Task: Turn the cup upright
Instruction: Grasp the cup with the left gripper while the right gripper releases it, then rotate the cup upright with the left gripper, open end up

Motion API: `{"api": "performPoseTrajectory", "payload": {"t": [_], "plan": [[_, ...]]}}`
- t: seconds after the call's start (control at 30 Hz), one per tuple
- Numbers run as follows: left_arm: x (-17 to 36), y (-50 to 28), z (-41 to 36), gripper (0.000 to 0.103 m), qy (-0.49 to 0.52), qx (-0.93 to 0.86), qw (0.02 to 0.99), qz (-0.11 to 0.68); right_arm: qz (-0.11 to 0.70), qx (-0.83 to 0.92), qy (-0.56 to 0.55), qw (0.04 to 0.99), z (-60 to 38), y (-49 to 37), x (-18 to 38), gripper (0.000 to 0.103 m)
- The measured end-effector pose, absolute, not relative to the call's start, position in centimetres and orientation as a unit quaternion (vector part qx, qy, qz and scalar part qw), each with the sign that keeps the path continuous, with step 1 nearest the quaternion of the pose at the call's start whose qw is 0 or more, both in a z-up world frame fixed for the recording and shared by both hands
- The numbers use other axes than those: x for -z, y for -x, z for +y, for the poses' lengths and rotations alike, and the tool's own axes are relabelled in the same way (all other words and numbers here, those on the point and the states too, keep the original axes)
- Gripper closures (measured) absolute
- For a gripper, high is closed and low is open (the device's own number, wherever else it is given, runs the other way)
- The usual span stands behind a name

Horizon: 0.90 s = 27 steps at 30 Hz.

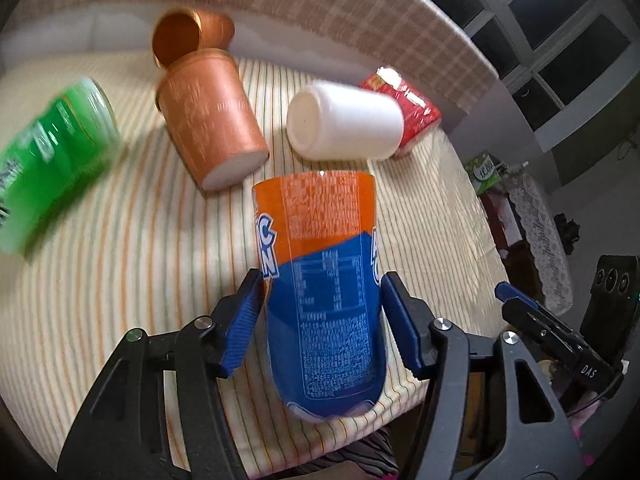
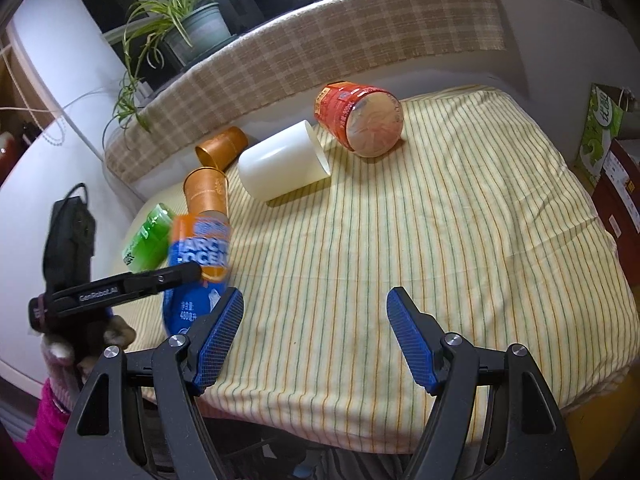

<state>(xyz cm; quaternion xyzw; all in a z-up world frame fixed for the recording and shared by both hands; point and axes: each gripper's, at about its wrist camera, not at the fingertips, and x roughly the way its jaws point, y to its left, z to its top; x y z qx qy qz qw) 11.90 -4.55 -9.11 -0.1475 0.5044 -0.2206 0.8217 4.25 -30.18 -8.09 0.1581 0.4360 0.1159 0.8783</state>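
My table (image 2: pixel 440 220) wears a cream cloth with thin orange and green stripes. On it, toward the upper middle of the right wrist view, a white cup (image 2: pixel 282 162) lies on its side, with a red tub (image 2: pixel 358 118) on its side just beyond. To the left lie two copper cups (image 2: pixel 206 190) (image 2: pixel 222 146) and a green container (image 2: pixel 148 236).

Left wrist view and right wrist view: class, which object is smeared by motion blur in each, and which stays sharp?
Left wrist view: green plastic cup smeared; orange-and-blue printed cup crisp between the left tongs. Right wrist view: that printed cup blurs; white plastic cup sharp.
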Motion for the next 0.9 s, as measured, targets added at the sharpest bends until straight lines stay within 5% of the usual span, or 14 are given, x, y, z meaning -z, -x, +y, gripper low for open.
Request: {"api": "performPoseTrajectory", "payload": {"t": [0.9], "plan": [[7.5, -9.1, -7.8, 0.042, -0.007, 0.166, 0.919, 0.357, 0.438, -0.118, -0.164, 0.876, -29.9, -4.2, 8.4, 0.029]]}}
